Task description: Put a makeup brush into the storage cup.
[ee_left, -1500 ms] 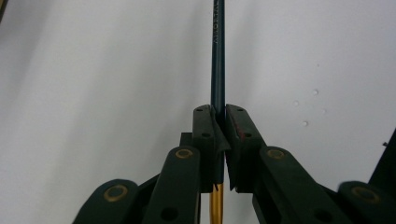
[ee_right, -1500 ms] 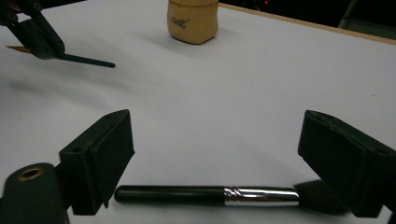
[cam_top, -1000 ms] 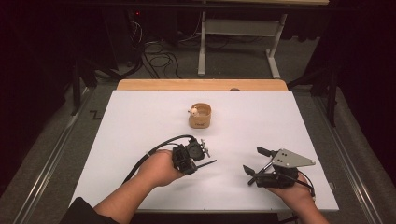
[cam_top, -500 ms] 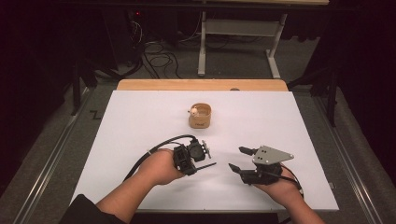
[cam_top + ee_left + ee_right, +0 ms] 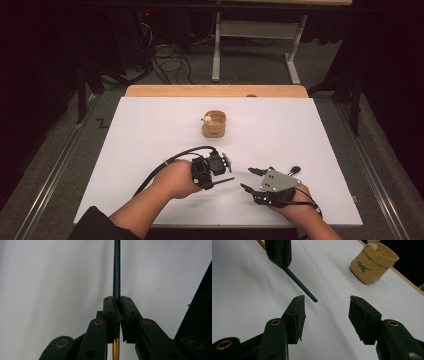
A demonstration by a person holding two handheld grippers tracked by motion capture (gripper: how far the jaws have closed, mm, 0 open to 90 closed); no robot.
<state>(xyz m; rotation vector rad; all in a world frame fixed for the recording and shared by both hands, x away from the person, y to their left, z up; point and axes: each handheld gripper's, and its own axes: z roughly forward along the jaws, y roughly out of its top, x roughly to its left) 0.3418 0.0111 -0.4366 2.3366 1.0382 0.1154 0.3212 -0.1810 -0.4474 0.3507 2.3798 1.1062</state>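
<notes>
High view, tabletop: a white tabletop [image 5: 150,140] is seen from above, with a strip of wood along its far edge.
Cup: a small tan cup [image 5: 214,124] is stood upright on the far middle of the tabletop, well apart from both hands; something pale is seen at its rim, too small to be told. In the right gripper view the cup [image 5: 373,262] is shown at upper right with dark lettering on its side.
Left tongs: the left tongs [image 5: 223,172] are held at the near middle of the tabletop and are pressed together on a thin dark teal rod [image 5: 116,267]. In the left gripper view the rod is seen pinched between the two jaws, running straight out past their tips, with a yellow length below the grip.
Rod tip: in the right gripper view the rod [image 5: 299,285] is seen slanting down from the left tongs [image 5: 278,251], and its free end is placed just beyond the tip of the right tongs' left jaw, not touching it.
Right tongs: the right tongs [image 5: 325,306] are spread wide, with nothing between the jaws. In the high view they [image 5: 250,179] are pointed toward the left tongs, near them.
</notes>
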